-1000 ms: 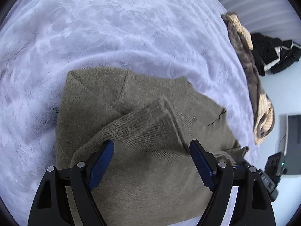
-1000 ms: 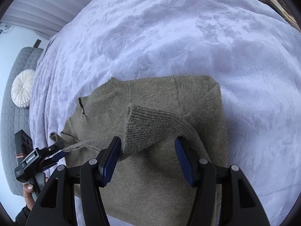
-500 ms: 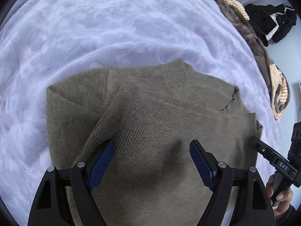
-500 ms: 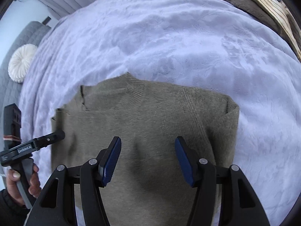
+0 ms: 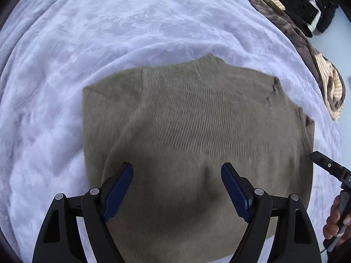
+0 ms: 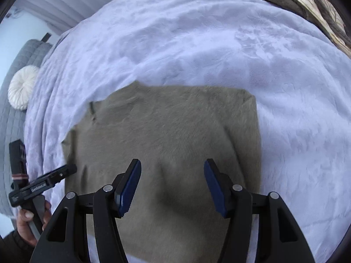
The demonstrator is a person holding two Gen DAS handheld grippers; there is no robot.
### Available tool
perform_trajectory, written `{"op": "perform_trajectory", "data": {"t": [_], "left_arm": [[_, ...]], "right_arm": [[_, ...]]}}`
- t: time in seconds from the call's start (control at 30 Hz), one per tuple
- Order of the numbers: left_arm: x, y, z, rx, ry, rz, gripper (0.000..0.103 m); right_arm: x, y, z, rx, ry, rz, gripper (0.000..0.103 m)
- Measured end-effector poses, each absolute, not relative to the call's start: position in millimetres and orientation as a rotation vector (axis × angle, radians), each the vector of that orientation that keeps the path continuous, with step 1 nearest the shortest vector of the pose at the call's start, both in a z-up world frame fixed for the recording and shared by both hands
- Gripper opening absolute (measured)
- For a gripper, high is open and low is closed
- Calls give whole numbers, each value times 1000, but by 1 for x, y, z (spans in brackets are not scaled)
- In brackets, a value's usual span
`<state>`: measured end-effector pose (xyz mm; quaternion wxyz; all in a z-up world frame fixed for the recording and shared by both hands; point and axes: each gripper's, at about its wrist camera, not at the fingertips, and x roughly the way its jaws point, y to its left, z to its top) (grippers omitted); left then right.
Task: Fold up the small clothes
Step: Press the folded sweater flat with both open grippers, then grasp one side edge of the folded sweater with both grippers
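One sweater (image 5: 193, 131), two open hand-held grippers (image 5: 176, 188)

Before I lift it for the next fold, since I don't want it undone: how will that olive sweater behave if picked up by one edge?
The olive sweater looks like a soft, thick knit, so it would likely sag and unfold from a single pinch. Its fuzzy surface on the plush blanket probably grips rather than slides, so pushing may bunch it. Both claws, left and right, are open above it.
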<state>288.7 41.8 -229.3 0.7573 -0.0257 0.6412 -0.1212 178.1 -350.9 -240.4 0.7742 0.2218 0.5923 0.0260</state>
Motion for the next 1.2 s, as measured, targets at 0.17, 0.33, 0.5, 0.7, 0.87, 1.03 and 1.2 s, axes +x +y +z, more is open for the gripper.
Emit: {"op": "perform_trajectory", "data": {"t": [0.17,0.33,0.5,0.7,0.87,1.03,1.2], "left_arm": [[255,35,-242,14,1436,-292,83],[244,39,-249,87,1446,-278,83],[233,69,-234,32,1449,-243,83],[192,167,-238,-320,1479,-148,83],[181,206,-269,-659,1493,-248,83],[203,217,-297,-846,1484,-343,83],[210,217,-312,-924,1457,-423,83]], "right_arm": [[150,-317,-250,431,1348,101,66],[131,-322,-285,493,1449,46,66],[114,-353,-270,486,1424,-98,65],[90,-349,-222,401,1358,-95,66],[78,-310,-217,325,1398,-31,66],[73,-255,-214,305,1441,40,66],[65,-208,-197,235,1441,115,66]]}}
